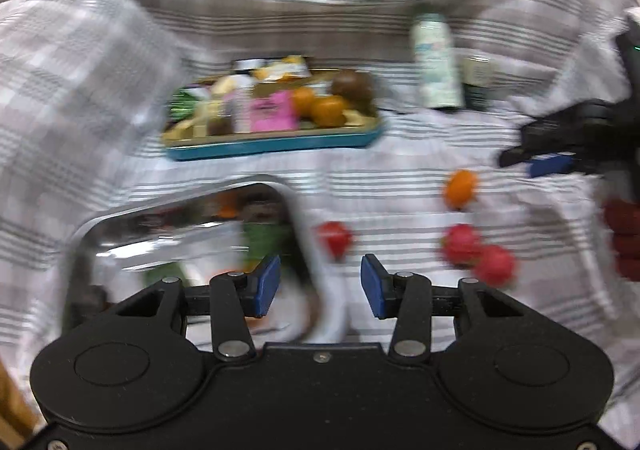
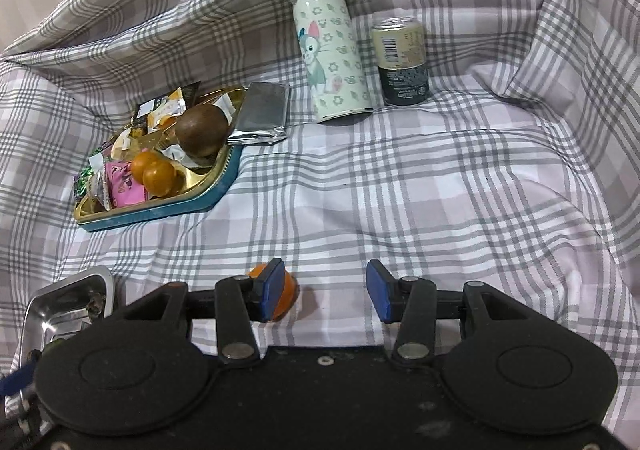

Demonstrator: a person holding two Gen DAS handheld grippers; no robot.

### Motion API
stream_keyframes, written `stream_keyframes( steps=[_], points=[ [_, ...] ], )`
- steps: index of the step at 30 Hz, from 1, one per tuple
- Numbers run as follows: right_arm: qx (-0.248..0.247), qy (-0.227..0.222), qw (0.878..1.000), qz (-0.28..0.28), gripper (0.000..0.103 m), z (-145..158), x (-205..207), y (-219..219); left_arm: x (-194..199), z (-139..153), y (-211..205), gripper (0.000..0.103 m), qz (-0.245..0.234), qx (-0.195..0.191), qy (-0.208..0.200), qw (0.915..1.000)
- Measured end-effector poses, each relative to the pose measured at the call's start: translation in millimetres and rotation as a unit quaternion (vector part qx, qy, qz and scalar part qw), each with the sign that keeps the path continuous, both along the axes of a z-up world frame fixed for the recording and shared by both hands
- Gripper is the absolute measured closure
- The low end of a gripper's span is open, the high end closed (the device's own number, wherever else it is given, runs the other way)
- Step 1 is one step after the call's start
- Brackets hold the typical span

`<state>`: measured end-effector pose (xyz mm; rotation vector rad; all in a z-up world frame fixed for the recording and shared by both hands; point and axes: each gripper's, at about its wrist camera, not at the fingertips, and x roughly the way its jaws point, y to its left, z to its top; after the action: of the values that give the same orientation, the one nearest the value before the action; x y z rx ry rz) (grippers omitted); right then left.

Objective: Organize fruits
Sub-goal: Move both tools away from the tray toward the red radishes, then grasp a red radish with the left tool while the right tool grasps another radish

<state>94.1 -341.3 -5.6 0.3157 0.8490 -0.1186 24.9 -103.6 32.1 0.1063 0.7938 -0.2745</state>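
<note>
In the blurred left wrist view, my left gripper [image 1: 320, 286] is open and empty above the checked cloth, at the right rim of a steel tray [image 1: 120, 218]. Three red fruits [image 1: 335, 240] [image 1: 462, 244] [image 1: 496, 264] and a small orange fruit [image 1: 461, 188] lie on the cloth beyond it. My right gripper [image 1: 536, 160] reaches in from the right edge. In the right wrist view, the right gripper [image 2: 324, 290] is open with nothing between its pads. The orange fruit [image 2: 286, 296] lies just past its left finger, partly hidden by it.
A blue tray [image 2: 160, 210] at the back left holds snack packets, two orange fruits [image 2: 154, 172] and a brown fruit [image 2: 202, 130]. A silver packet [image 2: 264, 112] leans on it. A patterned bottle [image 2: 332, 50] and a can [image 2: 402, 62] stand behind. The cloth rises in folds all around.
</note>
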Motion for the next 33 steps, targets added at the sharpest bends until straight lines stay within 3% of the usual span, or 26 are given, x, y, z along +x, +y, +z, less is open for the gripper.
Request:
stream_keyframes(
  steps=[11, 18, 26, 33],
  points=[
    [-0.008, -0.002, 1.000, 0.001, 0.055, 2, -6, -6, -13, -22, -80, 0.051, -0.069, -0.033, 0.038, 0.9963],
    [-0.020, -0.004, 1.000, 0.006, 0.055, 5, -10, -10, -6, -33, -100, 0.051, -0.054, -0.039, 0.052, 0.9964],
    [0.001, 0.034, 0.995, 0.095, 0.055, -4, -7, 0, 4, -44, -101, 0.050, -0.013, -0.056, 0.069, 0.9959],
    [0.029, 0.055, 0.982, 0.176, 0.055, -8, -8, 21, 6, -46, -105, 0.051, 0.003, -0.070, 0.064, 0.9955]
  ],
)
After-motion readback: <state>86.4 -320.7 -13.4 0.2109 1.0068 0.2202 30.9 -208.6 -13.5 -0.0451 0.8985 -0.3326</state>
